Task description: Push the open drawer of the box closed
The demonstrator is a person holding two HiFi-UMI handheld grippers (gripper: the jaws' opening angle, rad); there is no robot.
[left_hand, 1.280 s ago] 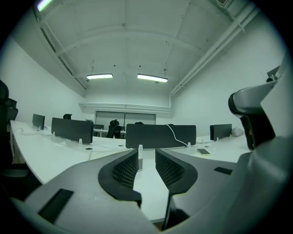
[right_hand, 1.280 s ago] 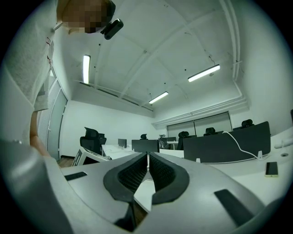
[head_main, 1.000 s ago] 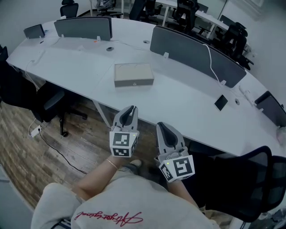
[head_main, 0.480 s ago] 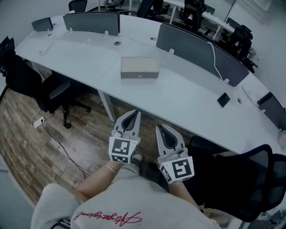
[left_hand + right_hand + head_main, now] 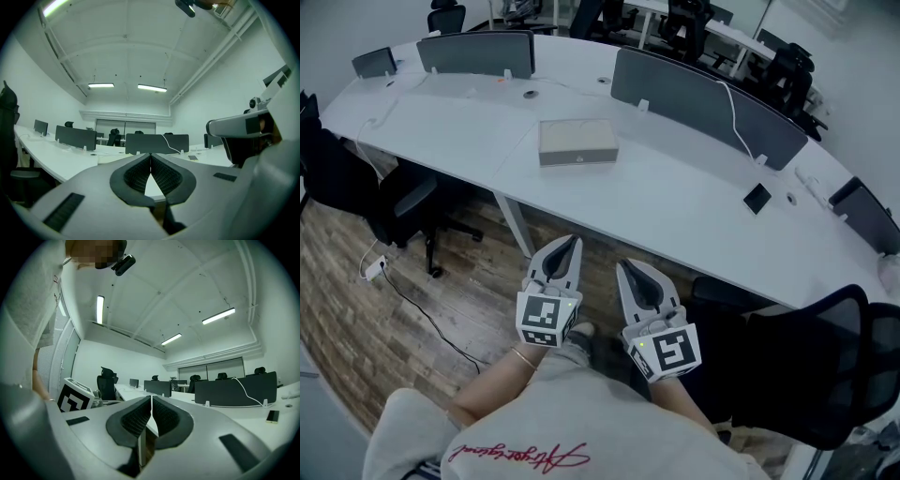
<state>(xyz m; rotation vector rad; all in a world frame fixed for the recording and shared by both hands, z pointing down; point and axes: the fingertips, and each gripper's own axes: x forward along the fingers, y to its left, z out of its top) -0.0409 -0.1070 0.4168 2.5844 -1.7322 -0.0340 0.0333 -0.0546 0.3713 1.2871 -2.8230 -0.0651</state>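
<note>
The beige box (image 5: pixel 578 142) lies flat on the long white desk (image 5: pixel 675 202), its front face with a small knob turned toward me; the drawer looks flush with the box. My left gripper (image 5: pixel 565 246) is held well below the desk's near edge, over the wooden floor, jaws shut with nothing between them. My right gripper (image 5: pixel 630 269) hangs beside it, also shut and holding nothing. In the left gripper view the left gripper's (image 5: pixel 150 161) pads meet at the tips, with the desk (image 5: pixel 56 159) ahead. In the right gripper view the right gripper (image 5: pixel 151 405) shows its pads together.
Grey divider screens (image 5: pixel 698 101) stand along the desk's far side. A phone (image 5: pixel 757 198) lies on the desk at right. Black office chairs stand at left (image 5: pixel 389 202) and at lower right (image 5: pixel 811 366). A cable (image 5: pixel 412 305) trails over the floor.
The head camera swung, so the desk and box shifted in view. Both grippers dropped slightly lower and a bit to the left in the picture, still side by side.
</note>
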